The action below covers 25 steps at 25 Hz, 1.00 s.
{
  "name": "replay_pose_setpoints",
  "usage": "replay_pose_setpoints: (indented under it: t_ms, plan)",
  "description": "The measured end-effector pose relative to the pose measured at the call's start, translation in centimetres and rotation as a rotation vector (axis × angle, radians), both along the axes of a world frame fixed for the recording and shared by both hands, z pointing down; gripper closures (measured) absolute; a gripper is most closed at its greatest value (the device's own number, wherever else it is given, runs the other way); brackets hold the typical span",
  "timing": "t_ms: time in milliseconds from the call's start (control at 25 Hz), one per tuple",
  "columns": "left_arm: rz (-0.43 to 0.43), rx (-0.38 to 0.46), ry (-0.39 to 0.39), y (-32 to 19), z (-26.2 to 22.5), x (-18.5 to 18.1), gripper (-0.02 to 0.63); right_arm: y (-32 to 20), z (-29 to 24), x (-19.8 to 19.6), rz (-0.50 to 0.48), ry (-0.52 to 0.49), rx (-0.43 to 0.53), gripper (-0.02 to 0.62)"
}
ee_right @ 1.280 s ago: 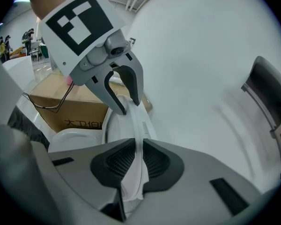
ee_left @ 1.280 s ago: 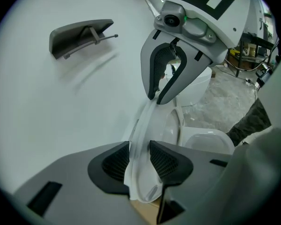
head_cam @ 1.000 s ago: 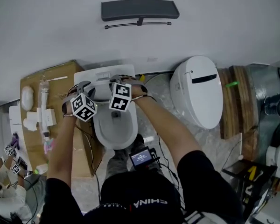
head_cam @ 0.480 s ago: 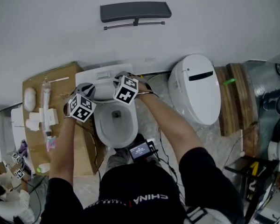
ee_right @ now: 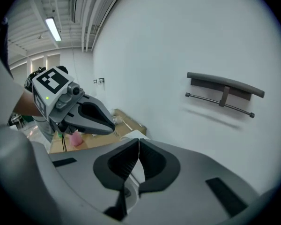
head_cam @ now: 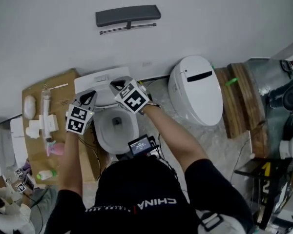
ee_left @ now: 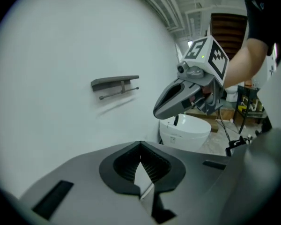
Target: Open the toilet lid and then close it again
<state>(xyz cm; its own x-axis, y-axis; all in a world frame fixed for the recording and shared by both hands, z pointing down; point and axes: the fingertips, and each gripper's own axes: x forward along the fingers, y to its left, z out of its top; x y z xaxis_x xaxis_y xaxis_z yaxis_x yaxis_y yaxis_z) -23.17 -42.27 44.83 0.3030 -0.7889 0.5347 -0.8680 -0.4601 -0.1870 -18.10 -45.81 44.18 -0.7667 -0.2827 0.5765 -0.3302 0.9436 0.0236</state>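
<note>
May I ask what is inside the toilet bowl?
The bowl shows a dark drain hole; the right tongs, just closed, empty, cover its rear rim, a small screen its front.

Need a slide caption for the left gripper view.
Left tool shut, right tool alongside, wall shelf and second toilet beyond.

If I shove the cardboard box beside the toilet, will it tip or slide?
Probably slides: the cardboard box looks low and broad. Its walls may buckle, being cardboard. The pink item standing on it could well topple.
</note>
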Motion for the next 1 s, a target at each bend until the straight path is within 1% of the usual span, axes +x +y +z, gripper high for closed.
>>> replay_pose_setpoints:
  t_ms: [120, 240, 400, 520, 600, 720, 880, 1000]
  plan:
    - [-0.031, 0.011, 0.081, 2.4, -0.7, 1.4, 0.595, 2.1, -0.3, 1.2, 0.020, -0.040, -0.016, 0.580]
    - [-0.047, -0.005, 0.121, 4.7, 0.1, 2.4, 0.595, 3.5, 0.4, 2.5, 0.021, -0.033, -0.012, 0.581]
    - [-0.050, -0.035, 0.106, 6.0, 0.9, 3.0, 0.596, 3.8, 0.6, 3.9, 0.029, -0.038, -0.002, 0.581]
    - [-0.067, -0.025, 0.142, 6.1, -0.1, 3.4, 0.596, 3.4, 0.1, 4.6, 0.057, -0.062, 0.018, 0.581]
    - [-0.077, -0.017, 0.151, 6.3, -0.5, 4.1, 0.596, 3.5, 0.1, 5.2, 0.054, -0.068, 0.023, 0.581]
    - [-0.099, -0.023, 0.132, 7.2, -0.4, 5.3, 0.595, 4.0, 0.8, 6.0, 0.016, -0.044, 0.020, 0.581]
    - [-0.153, -0.039, 0.109, 8.5, 0.2, 6.0, 0.595, 4.7, 1.7, 6.5, -0.044, -0.027, -0.027, 0.581]
    - [-0.178, -0.053, 0.123, 10.0, 0.8, 6.6, 0.596, 5.3, 2.2, 6.6, -0.079, -0.017, -0.040, 0.581]
